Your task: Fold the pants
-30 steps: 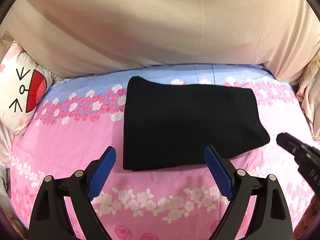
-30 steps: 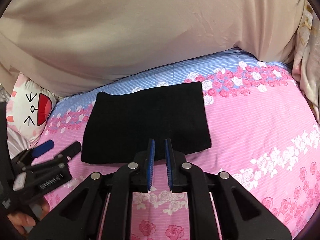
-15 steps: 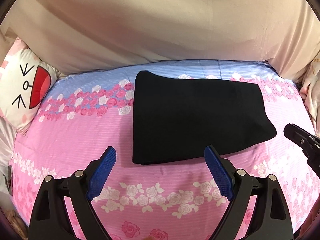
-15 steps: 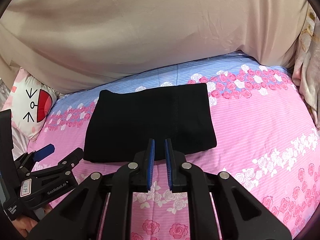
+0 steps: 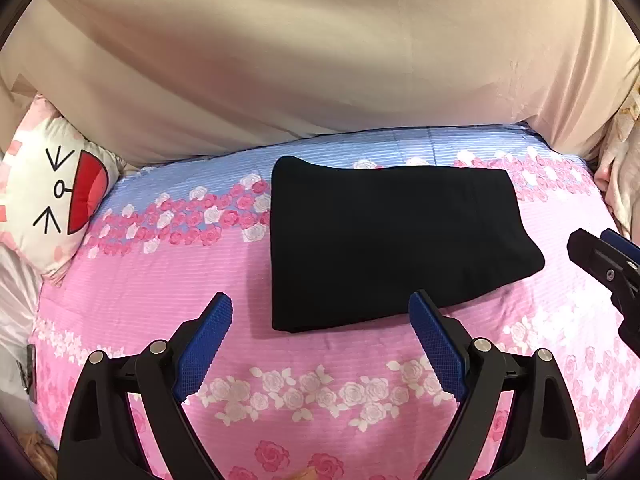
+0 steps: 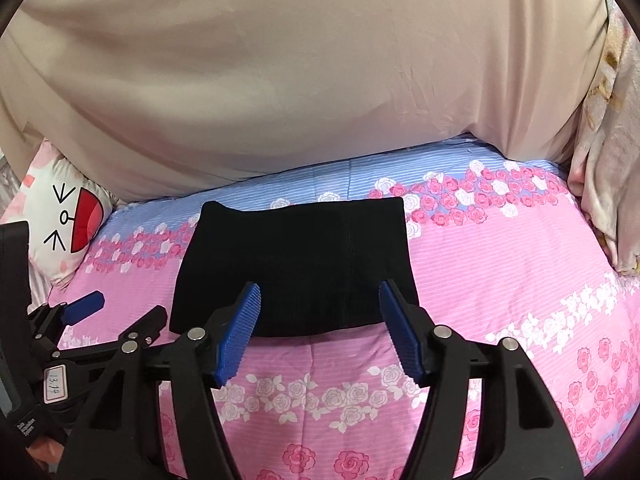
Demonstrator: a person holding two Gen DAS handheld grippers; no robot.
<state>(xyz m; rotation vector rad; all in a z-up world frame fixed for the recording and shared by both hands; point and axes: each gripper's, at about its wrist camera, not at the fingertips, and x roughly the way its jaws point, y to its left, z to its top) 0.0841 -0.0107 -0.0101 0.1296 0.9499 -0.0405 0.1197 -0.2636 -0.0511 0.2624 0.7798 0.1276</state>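
The right gripper [image 6: 320, 320] has its blue fingers [image 6: 240, 332] opening up right now, and nothing is between them. They hang over the near edge of the pants [image 6: 296, 264] and do not touch them. The left gripper [image 5: 320, 344] has its fingers [image 5: 206, 344] spread wide, and they hold nothing too.

In the left wrist view, the pants [image 5: 392, 248] lie at about 12 to 1 o'clock from the left gripper. The tip of the right gripper [image 5: 604, 268] peeks in at 3 o'clock.

The black pants are a small, neat block, flat on the pink flowery bed sheet [image 5: 160, 288]. No legs stick out and the edges look tidy. A cat-face pillow [image 5: 52, 200] sits at 10 o'clock, well apart from them.

The folding looks done, or very nearly. Maybe only a little smoothing is left.
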